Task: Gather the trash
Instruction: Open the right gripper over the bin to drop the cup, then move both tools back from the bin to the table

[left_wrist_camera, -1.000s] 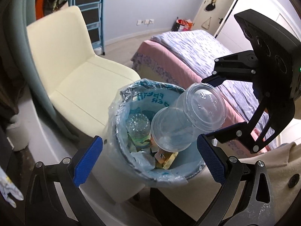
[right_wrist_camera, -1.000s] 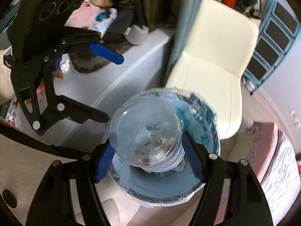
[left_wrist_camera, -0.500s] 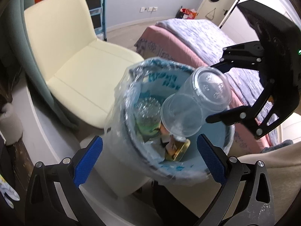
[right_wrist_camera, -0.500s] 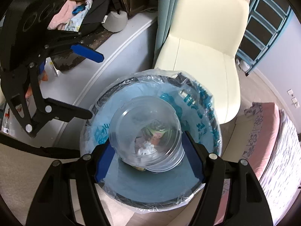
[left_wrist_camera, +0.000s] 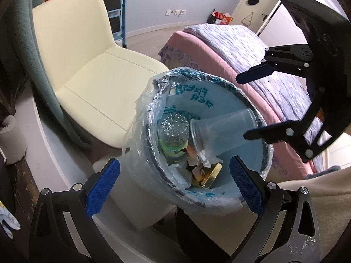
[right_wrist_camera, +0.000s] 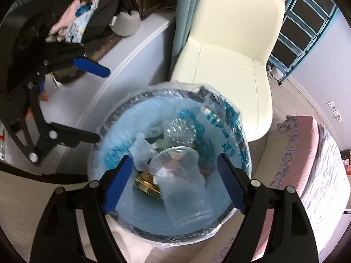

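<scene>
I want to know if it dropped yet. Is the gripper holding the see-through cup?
No, the clear cup lies loose inside the trash bin, and the right gripper above it is wide open.

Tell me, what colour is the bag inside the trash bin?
The bag is light blue with darker teal printing, lining the trash bin. The right wrist view shows it best.

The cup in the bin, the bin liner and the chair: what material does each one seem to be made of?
Cup: thin clear plastic, glossy; the blue liner shows through its wall.
Bin liner: soft plastic film, pale blue with teal print; it wrinkles and shines at the rim.
Chair: smooth cream covering with seams, probably faux leather, though real leather cannot be excluded.
</scene>
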